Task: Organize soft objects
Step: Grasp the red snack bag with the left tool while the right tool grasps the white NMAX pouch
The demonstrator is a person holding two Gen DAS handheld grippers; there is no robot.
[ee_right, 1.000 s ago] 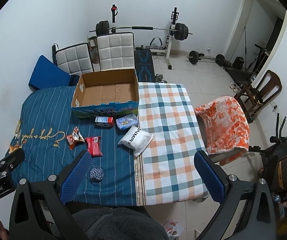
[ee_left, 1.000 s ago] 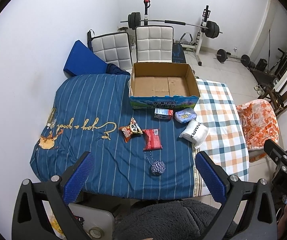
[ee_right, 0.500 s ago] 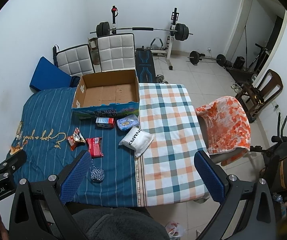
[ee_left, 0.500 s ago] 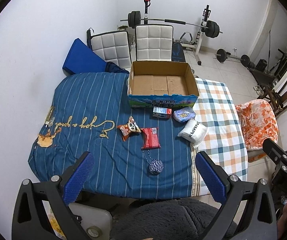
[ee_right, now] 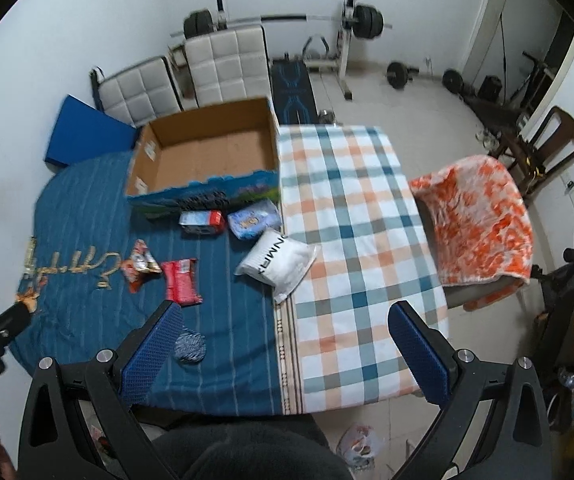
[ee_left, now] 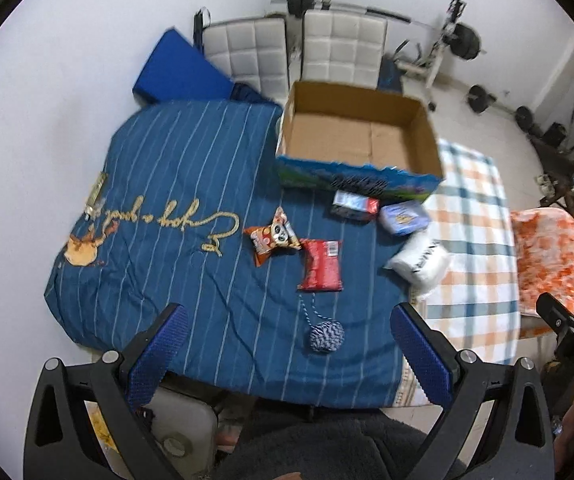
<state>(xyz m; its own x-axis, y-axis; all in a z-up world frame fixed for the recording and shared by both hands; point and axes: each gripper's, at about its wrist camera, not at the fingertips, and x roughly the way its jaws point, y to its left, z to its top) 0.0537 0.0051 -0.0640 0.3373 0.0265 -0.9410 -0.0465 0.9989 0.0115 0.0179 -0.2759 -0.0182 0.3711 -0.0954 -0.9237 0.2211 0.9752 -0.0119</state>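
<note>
Two grippers hung wide open and empty above the table's near edge. We judged our left gripper (ee_left: 287, 344) nearer the yarn ball (ee_left: 326, 337), which lay between its fingers; our right gripper (ee_right: 287, 344) had it beside its left finger, with the empty box (ee_left: 357, 142) at the far edge.

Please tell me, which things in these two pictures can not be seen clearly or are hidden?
- Print on the cardboard box front: blurred in both views.
- Yarn ball: in the right wrist view, partly hidden behind a finger pad of the right gripper.
- Label on the red packet: too small to read.
- Right gripper body: in the left wrist view, cut off by the edge.
</note>
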